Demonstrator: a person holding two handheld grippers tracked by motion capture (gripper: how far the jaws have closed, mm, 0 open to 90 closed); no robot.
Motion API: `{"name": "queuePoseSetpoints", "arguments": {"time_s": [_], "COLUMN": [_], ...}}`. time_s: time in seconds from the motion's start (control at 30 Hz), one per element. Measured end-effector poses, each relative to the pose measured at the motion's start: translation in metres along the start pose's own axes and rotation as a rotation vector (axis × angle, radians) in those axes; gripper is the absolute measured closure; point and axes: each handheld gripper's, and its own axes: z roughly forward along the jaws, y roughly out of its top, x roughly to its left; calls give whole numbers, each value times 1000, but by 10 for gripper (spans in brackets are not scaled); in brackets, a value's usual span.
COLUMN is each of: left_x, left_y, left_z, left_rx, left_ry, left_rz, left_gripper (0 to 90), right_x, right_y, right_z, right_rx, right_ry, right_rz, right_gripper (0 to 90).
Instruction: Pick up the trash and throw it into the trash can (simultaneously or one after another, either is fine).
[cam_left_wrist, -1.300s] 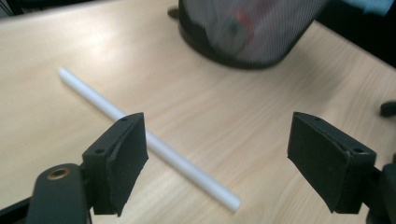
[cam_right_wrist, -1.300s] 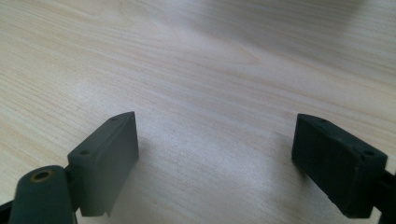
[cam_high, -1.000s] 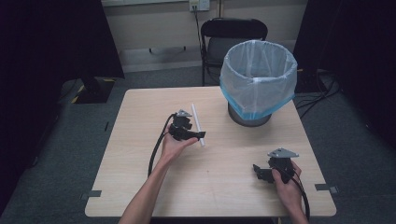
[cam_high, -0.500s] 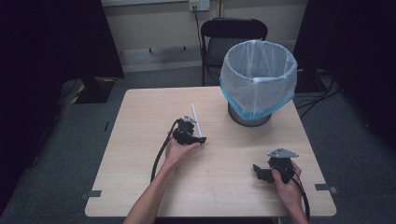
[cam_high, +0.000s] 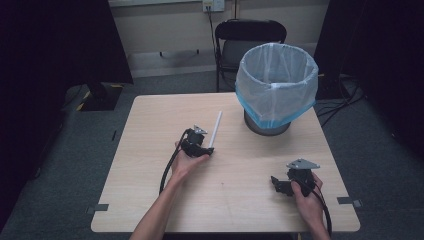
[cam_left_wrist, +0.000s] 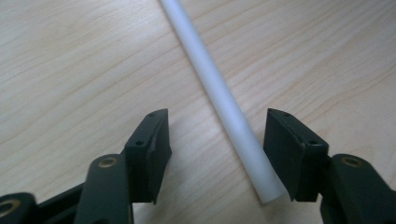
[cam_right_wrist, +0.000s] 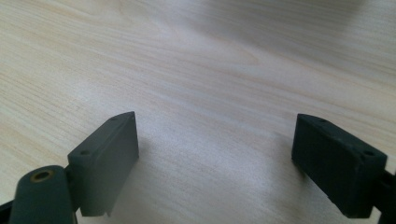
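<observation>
A white plastic tube (cam_high: 216, 127) lies flat on the wooden table (cam_high: 150, 130), left of the bin. My left gripper (cam_high: 210, 149) sits low over the tube's near end. In the left gripper view the tube (cam_left_wrist: 210, 79) runs between the jaws of that gripper (cam_left_wrist: 217, 119). It lies close against the right pad (cam_left_wrist: 285, 154), and a wide gap separates it from the left pad. These jaws have just been closing and do not clamp the tube. My right gripper (cam_high: 275, 182) rests at the table's near right, and its jaws (cam_right_wrist: 215, 121) stand wide open over bare wood.
A grey bin with a white and blue liner (cam_high: 277, 75) stands at the table's far right corner. A black chair (cam_high: 250, 40) is behind the table. Each gripper's black cable trails back toward the near edge.
The left hand has shifted slightly toward me, and its gripper now sits at the tube's near end. The tube and the right hand have stayed where they were.
</observation>
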Motion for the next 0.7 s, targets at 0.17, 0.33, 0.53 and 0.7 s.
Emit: {"name": "queuePoseSetpoints", "arguments": {"time_s": [0.17,0.33,0.53,0.7], "left_x": [5,5,9,13], "left_y": [-3,-3,-4,-5], "left_z": [-5,-6,-8,-10], "left_rx": [-2,12,9,16], "left_ry": [5,17,21,26], "left_rz": [-12,-25,-55,-62], "left_gripper": [529,575,725,787], "right_x": [0,0,1,1], "right_y": [0,0,0,0], "right_z": [0,0,0,0], "right_rx": [0,0,0,0], "right_ry": [-3,-2,-6,-5], "right_rz": [-3,-2,-3,-3], "right_gripper": [141,141,141,141]}}
